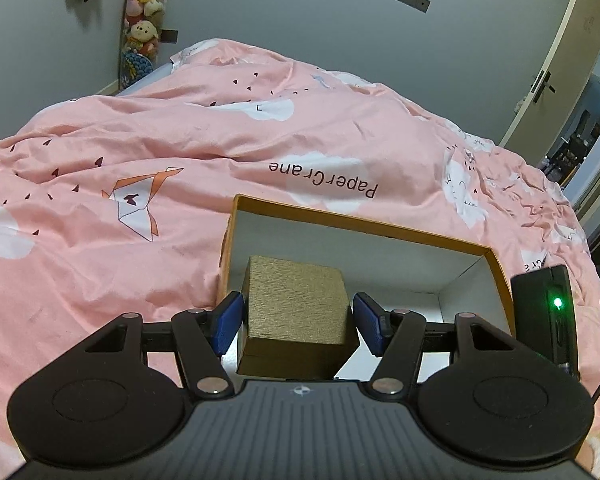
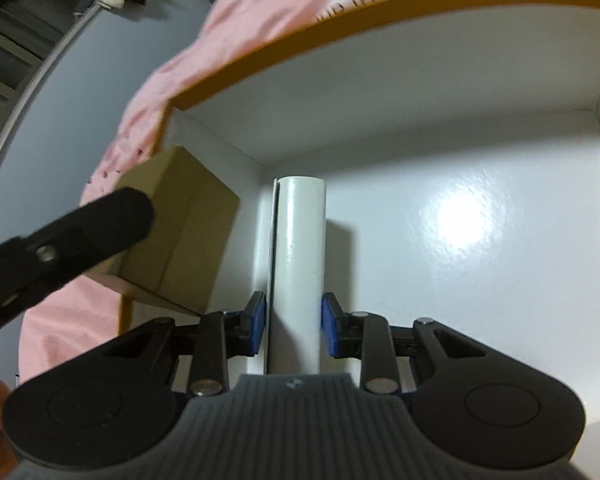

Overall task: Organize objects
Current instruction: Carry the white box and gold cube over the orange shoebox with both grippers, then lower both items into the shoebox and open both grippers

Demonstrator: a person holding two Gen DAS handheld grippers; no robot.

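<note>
Through the left wrist camera, you are looking into an open box (image 1: 380, 228) with orange outer walls and a white lining, sitting on the pink quilt (image 1: 140, 140). Your left gripper (image 1: 298, 320) is gripping a small gold gift box (image 1: 298, 304): the left blue pad (image 1: 228, 322) is pressing its side, while the right pad is sitting just beside the other side with a thin gap showing. The gift box is cube-shaped with a fine ribbed, fabric-like texture and a lid seam low on its near face; it is hanging over the near left part of the orange box. The gripper body is hiding the box floor beneath it. A black device with 1 green light (image 1: 546, 312) is standing just beside the box's right wall, its lower end cut off.

Through the right wrist camera, you are seeing deep inside the same orange box (image 2: 340, 28), its glossy white floor reflecting a lamp. Your right gripper (image 2: 294, 328) is clenching a white cylinder (image 2: 302, 240), smooth and tube-shaped, both blue pads touching its sides, its tip reaching over the box floor near the left wall. Its near end is disappearing under the gripper body. At the left, the gold gift box (image 2: 184, 240) is appearing tilted at the box's edge, partly covered by a blurred black finger of the left gripper (image 2: 100, 228).
</note>
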